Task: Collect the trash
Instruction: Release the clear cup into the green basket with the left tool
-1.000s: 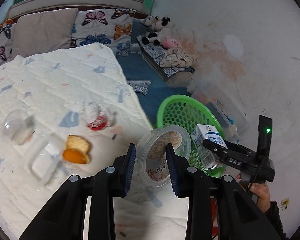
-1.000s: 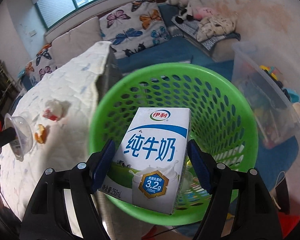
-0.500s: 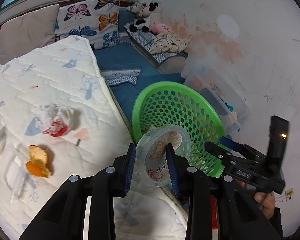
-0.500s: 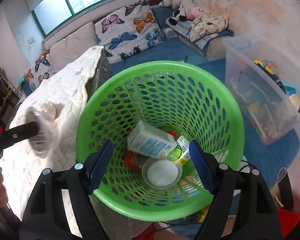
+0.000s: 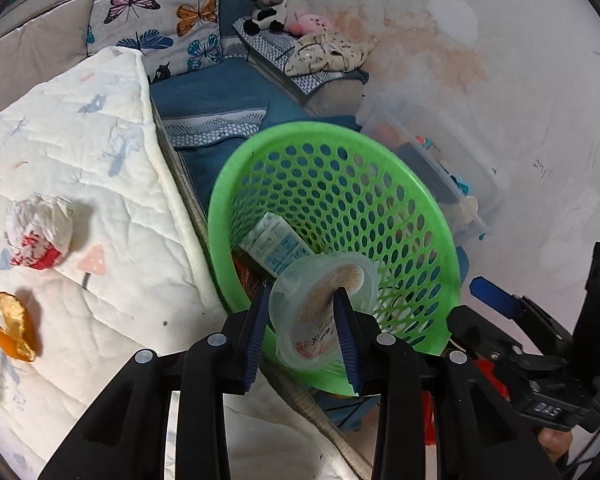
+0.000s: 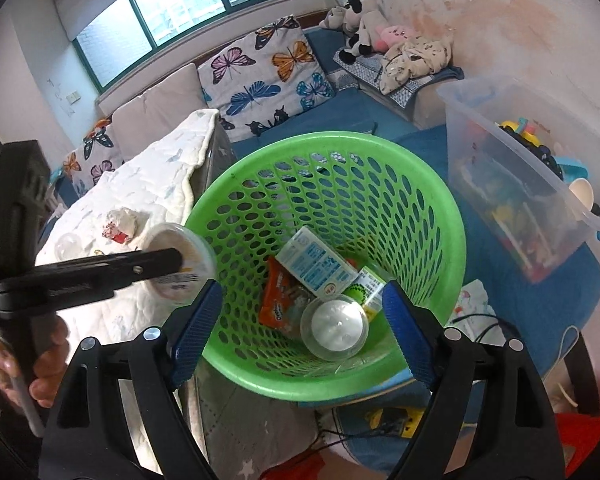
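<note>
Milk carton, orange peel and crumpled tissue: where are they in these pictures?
milk carton [image 6: 318, 266]: right wrist view, printed side face.
orange peel [image 5: 14, 328]: left wrist view, middle of the curl.
crumpled tissue [image 5: 40, 230]: left wrist view, white upper part.

Butterfly pillows [image 6: 260, 84], plush toys [image 6: 364, 24], clear storage bin [image 6: 528, 184] beside wall.

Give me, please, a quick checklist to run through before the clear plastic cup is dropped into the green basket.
1. Left hand-held gripper grips the plastic cup: ok.
2. Cup over the green basket opening: cannot tell; it sits at the rim.
3. Right hand-held gripper empty, its jaws having just been opening: ok.
4. Milk carton already in the basket: ok.
5. Quilt cleared: not ok; crumpled wrapper and orange peel remain.
</note>
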